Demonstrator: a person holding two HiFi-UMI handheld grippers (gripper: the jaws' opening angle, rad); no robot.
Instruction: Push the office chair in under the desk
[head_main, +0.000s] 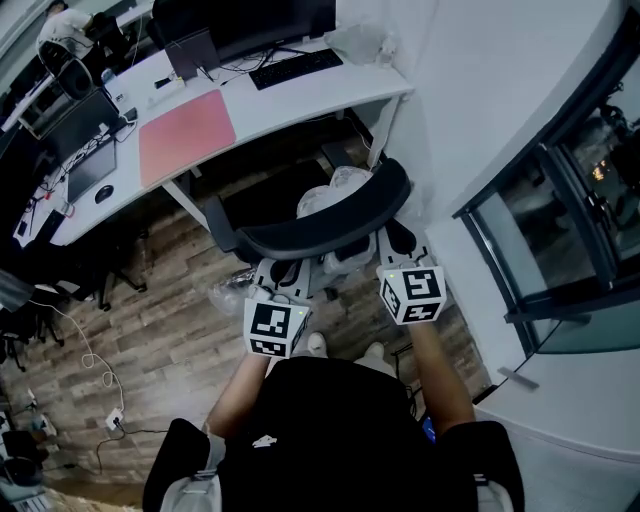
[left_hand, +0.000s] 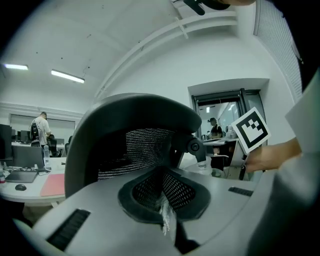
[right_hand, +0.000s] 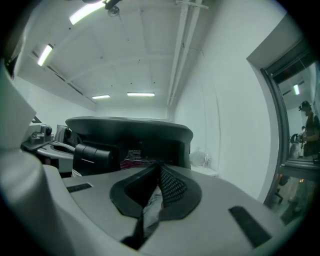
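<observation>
Clenching both tongs shut on nothing, we have the left gripper (left_hand: 161, 185) and right gripper (right_hand: 157, 180) at the rear of the office chair (head_main: 325, 222), by its curved backrest. The chair stands just before the white desk (head_main: 330, 92), backrest out from the desk's edge. A pink mat (head_main: 186, 135) lies on the desk.

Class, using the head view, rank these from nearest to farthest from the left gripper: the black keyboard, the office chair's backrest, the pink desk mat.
1. The office chair's backrest, directly ahead of the left gripper.
2. The pink desk mat, at the near edge of the desk, off to the left.
3. The black keyboard, further back on the desk.
</observation>
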